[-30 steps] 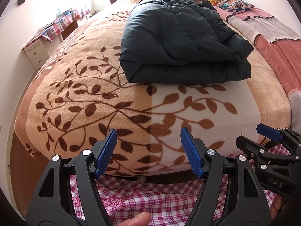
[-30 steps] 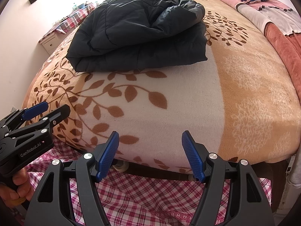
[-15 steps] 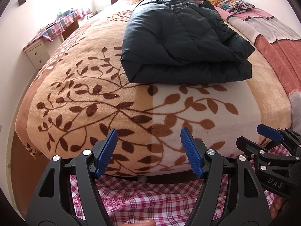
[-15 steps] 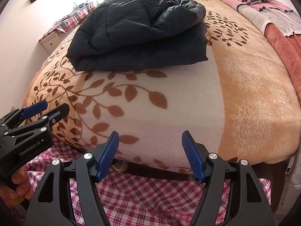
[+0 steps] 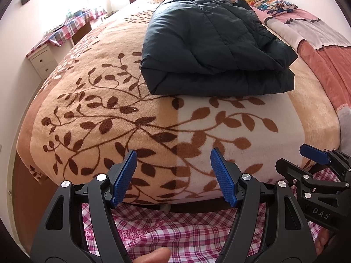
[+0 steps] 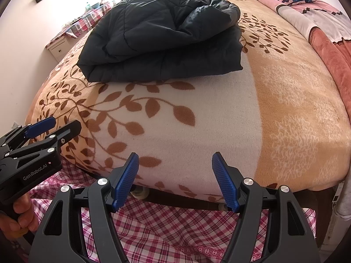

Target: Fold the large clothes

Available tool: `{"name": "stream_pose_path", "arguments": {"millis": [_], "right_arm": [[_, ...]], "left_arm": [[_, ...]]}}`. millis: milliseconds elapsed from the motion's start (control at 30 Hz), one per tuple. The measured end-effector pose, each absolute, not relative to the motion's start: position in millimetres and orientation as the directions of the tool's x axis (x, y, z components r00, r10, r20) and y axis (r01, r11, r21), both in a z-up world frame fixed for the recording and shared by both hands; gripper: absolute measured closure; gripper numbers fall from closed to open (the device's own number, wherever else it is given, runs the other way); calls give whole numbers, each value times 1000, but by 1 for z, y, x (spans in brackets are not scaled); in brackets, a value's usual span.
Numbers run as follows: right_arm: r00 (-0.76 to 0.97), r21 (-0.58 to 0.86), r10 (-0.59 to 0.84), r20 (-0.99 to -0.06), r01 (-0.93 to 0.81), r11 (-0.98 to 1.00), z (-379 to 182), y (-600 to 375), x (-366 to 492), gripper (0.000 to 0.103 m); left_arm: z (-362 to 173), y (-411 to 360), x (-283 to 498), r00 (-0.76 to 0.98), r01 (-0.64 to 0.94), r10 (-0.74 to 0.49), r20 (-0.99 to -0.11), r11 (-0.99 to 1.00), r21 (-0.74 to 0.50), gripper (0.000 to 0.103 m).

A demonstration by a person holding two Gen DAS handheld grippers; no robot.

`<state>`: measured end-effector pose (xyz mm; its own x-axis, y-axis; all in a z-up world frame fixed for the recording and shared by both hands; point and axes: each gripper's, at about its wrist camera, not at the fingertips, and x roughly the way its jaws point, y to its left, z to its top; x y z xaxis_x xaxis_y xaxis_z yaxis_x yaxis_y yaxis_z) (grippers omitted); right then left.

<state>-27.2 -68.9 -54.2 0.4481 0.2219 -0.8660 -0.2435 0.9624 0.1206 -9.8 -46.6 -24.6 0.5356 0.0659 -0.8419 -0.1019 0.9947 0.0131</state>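
A wide bed (image 5: 92,100) fills the room, covered by a tan and cream blanket with brown leaf vines. One dark padded jacket (image 5: 210,50), folded into a thick bundle, lies on the blanket well back from the foot edge. Two pillows (image 5: 269,2) sit at the head corner. One white drawer unit (image 5: 41,61) stands along the wall. Both the left gripper (image 5: 173,175) and right gripper (image 6: 175,177) hang spread wide at the foot edge, holding nothing, over pink checked cloth (image 6: 175,225).
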Motion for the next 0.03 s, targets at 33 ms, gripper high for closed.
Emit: {"name": "stream_pose_path", "arguments": {"millis": [33], "right_arm": [[448, 121, 222, -866, -243, 962, -54, -68, -27, 35]], "left_arm": [[-25, -46, -10, 535, -102, 66, -842, 995, 13, 34]]}}
